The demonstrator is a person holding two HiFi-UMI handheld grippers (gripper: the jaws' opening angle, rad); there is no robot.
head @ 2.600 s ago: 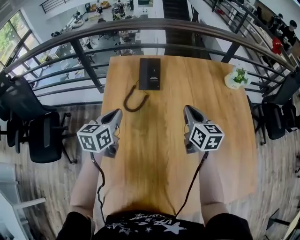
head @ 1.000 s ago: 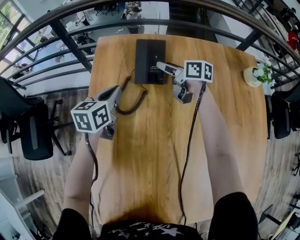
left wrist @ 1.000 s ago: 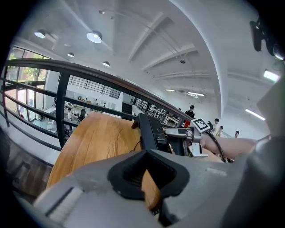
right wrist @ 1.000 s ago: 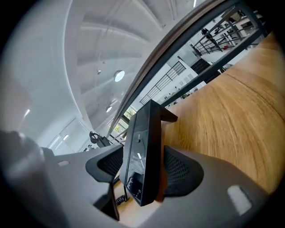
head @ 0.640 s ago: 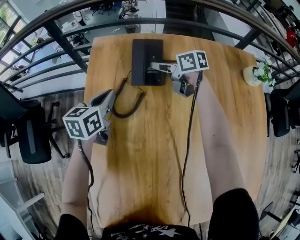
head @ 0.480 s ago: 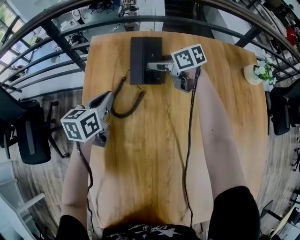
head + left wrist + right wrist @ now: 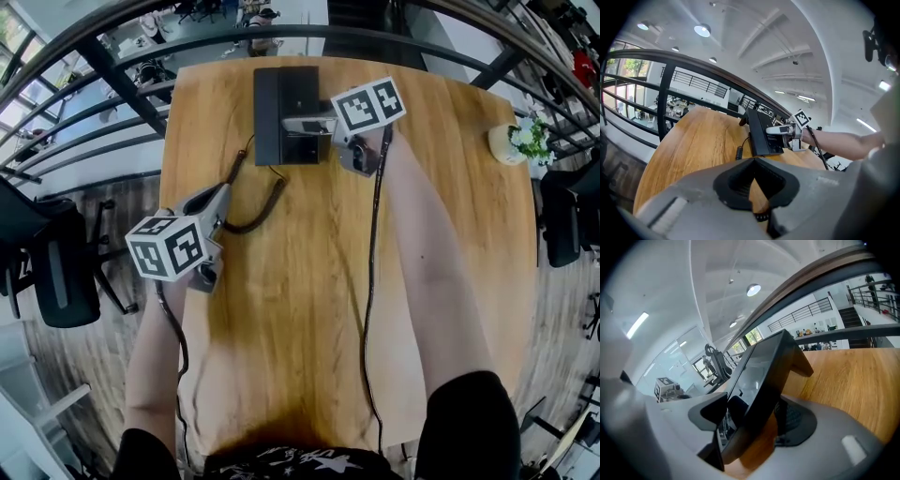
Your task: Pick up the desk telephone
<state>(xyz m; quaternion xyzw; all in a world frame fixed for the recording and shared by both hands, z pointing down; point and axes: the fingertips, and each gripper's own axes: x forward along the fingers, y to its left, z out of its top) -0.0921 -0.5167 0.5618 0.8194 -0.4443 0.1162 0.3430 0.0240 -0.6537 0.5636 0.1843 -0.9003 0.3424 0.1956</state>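
The black desk telephone [image 7: 286, 112] lies flat at the far middle of the wooden table [image 7: 309, 309]. Its curly cord [image 7: 251, 220] loops toward me. My right gripper [image 7: 298, 125] reaches in from the right, rolled on its side. In the right gripper view the telephone's [image 7: 764, 376] right edge stands between the jaws of the right gripper [image 7: 750, 413]. They have just been opening and the pads do not press on it. My left gripper [image 7: 223, 190] hovers over the table's left side near the cord, shut and empty. The left gripper view shows the telephone [image 7: 761, 133] ahead of the left gripper [image 7: 754, 161].
A small potted plant [image 7: 514, 145] stands near the table's far right edge. A curved metal railing [image 7: 122, 84] runs close behind the table. Black office chairs stand on the floor at the left [image 7: 56, 272] and right [image 7: 562, 225].
My right gripper has slid further left over the telephone's right edge and rolled onto its side. The left gripper has stayed about where it was.
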